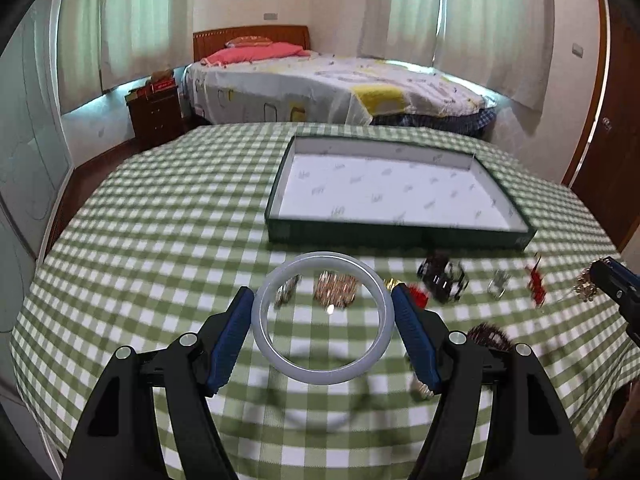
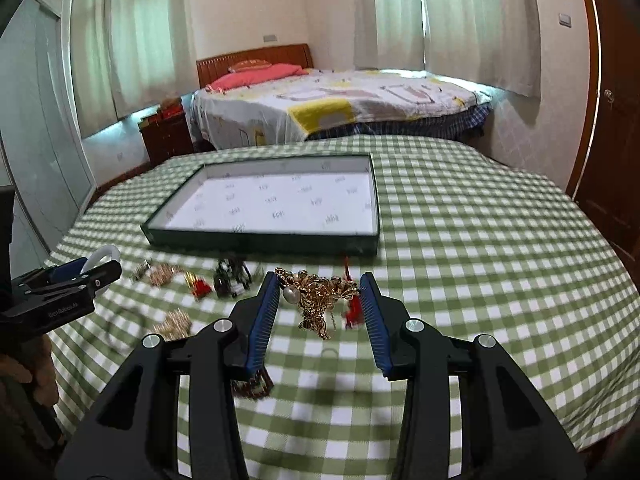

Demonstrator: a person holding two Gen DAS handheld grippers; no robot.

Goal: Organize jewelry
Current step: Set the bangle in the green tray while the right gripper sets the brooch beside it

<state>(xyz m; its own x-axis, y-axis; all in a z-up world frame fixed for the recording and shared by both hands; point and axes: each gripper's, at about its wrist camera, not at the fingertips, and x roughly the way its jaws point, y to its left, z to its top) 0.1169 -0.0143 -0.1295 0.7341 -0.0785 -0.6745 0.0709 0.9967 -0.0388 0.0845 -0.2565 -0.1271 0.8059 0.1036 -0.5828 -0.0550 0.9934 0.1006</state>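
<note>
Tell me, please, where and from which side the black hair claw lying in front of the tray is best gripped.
Judging by its shape, pinch the black hair claw across its solid hinged spine, coming down from above: its open teeth look likely to slip or snag.

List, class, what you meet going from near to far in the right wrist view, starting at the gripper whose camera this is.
right gripper holding the gold pearl brooch → green tray → bed → curtains
</note>
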